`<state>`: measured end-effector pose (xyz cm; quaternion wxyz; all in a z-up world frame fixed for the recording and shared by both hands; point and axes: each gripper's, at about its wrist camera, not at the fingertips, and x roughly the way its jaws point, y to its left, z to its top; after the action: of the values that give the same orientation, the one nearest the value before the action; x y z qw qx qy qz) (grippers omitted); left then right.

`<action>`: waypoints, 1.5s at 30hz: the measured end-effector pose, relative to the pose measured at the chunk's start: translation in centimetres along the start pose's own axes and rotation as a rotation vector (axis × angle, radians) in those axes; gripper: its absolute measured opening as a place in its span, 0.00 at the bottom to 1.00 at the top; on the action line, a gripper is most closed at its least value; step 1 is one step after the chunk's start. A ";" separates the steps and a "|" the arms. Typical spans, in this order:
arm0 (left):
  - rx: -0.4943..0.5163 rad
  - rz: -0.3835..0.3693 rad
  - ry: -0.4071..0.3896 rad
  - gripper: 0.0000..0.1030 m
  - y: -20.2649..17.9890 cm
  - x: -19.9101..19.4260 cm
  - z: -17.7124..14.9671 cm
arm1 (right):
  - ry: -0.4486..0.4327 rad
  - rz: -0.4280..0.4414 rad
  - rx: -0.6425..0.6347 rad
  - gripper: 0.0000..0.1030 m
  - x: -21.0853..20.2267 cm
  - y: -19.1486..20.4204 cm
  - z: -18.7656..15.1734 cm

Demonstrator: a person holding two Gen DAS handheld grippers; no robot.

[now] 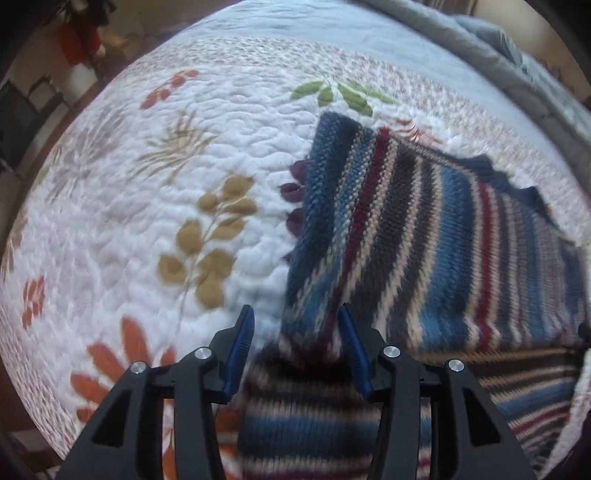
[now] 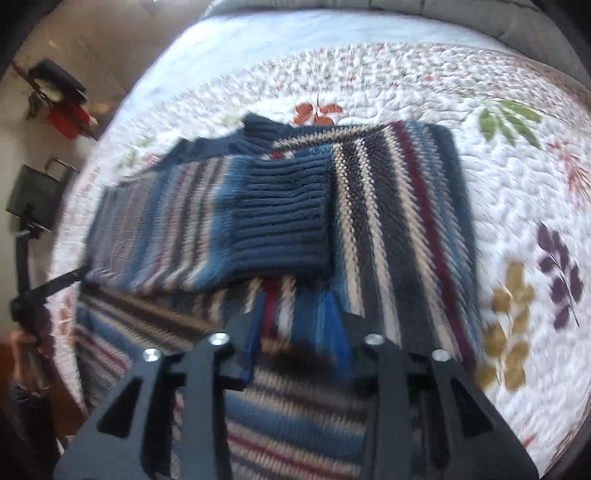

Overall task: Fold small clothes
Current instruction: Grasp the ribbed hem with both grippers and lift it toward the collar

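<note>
A knitted sweater (image 1: 406,221) with blue, black, cream and dark red stripes lies partly folded on a white floral quilt (image 1: 147,184). My left gripper (image 1: 295,314) hangs open over the sweater's left edge, with a blurred striped fold below the gap between its blue pads. In the right wrist view the sweater (image 2: 399,221) fills the middle, and a sleeve with a ribbed navy cuff (image 2: 284,214) is laid across the body. My right gripper (image 2: 299,317) stands open above the striped fabric. Its pads do not press on anything.
The quilt (image 2: 517,184) spreads to the sweater's sides, with a grey blanket (image 2: 535,33) bunched along the far edge. The bed's edge runs down the left, where a red object (image 2: 66,118) and a dark box (image 2: 33,195) stand in the room. A person's hand (image 2: 22,347) shows there.
</note>
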<state>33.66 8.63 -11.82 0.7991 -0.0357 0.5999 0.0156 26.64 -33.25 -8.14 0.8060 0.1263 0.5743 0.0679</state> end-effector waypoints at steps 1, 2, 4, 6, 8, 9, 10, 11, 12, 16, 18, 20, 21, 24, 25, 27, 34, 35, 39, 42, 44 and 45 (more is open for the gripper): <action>-0.001 -0.002 -0.012 0.55 0.3 -0.8 -0.8 | -0.011 -0.008 -0.003 0.44 -0.9 -0.1 -0.8; 0.012 0.015 -0.017 0.55 0.5 -1.6 -2.0 | -0.017 -0.026 -0.006 0.46 -2.1 -0.3 -2.0; 0.056 0.040 -0.017 0.56 0.7 -2.6 -4.4 | -0.013 -0.030 -0.002 0.46 -3.6 -0.8 -4.4; 0.075 0.031 0.001 0.58 0.9 -3.0 -6.7 | 0.014 -0.045 0.012 0.47 -4.9 -1.5 -8.1; 0.089 0.004 0.037 0.60 1.1 -3.3 -9.5 | 0.042 -0.065 0.025 0.50 -5.6 -2.3 -11.4; 0.093 -0.001 0.046 0.61 1.1 -3.5 -10.6 | 0.053 -0.074 0.034 0.52 -5.9 -2.7 -12.7; 0.099 0.001 0.049 0.64 1.2 -3.8 -12.0 | 0.070 -0.085 0.046 0.55 -6.3 -3.1 -14.7; 0.114 0.008 0.049 0.70 1.3 -4.1 -13.4 | 0.080 -0.088 0.053 0.57 -6.6 -3.1 -15.8; 0.124 0.013 0.051 0.73 1.3 -4.4 -14.3 | 0.087 -0.087 0.060 0.58 -6.9 -3.0 -16.9; 0.154 -0.014 0.073 0.78 1.8 -5.3 -17.8 | 0.112 -0.067 0.099 0.63 -8.0 -2.9 -22.4; 0.142 -0.042 0.091 0.80 2.3 -5.5 -19.4 | 0.120 -0.059 0.101 0.67 -8.2 -2.5 -24.0; 0.134 -0.090 0.132 0.80 2.7 -5.2 -20.6 | 0.127 -0.048 0.101 0.68 -8.3 -2.1 -25.7; 0.130 -0.107 0.146 0.80 2.8 -5.0 -21.1 | 0.132 -0.039 0.104 0.68 -8.2 -1.9 -26.3; 0.141 -0.116 0.154 0.81 2.9 -4.8 -22.4 | 0.153 -0.016 0.120 0.68 -7.7 -1.8 -28.3; 0.149 -0.117 0.149 0.81 2.8 -4.9 -22.8 | 0.163 -0.016 0.122 0.68 -7.3 -1.6 -28.9; 0.160 -0.131 0.149 0.81 2.5 -5.1 -23.5 | 0.163 -0.026 0.113 0.68 -7.2 -1.3 -29.6; 0.199 -0.141 0.155 0.68 1.4 -5.8 -25.1 | 0.159 -0.004 0.095 0.64 -7.2 0.5 -30.8; 0.189 -0.140 0.156 0.64 1.5 -5.9 -25.3 | 0.162 -0.009 0.092 0.61 -6.9 0.9 -30.7; 0.171 -0.134 0.157 0.51 2.0 -6.5 -26.5 | 0.171 -0.020 0.081 0.47 -6.8 1.4 -31.1; 0.152 -0.124 0.152 0.40 2.2 -6.7 -26.7 | 0.176 -0.011 0.090 0.26 -6.5 1.6 -31.0; 0.119 -0.156 0.150 0.18 2.9 -7.1 -27.2 | 0.169 0.009 0.101 0.13 -6.7 1.5 -31.0; 0.104 -0.191 0.155 0.14 3.4 -7.3 -27.3 | 0.167 0.025 0.107 0.12 -6.9 1.4 -30.9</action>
<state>5.21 10.06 -12.49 0.7491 -0.0524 0.6536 -0.0943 -4.78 -29.73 -11.01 0.7466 0.1705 0.6404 0.0575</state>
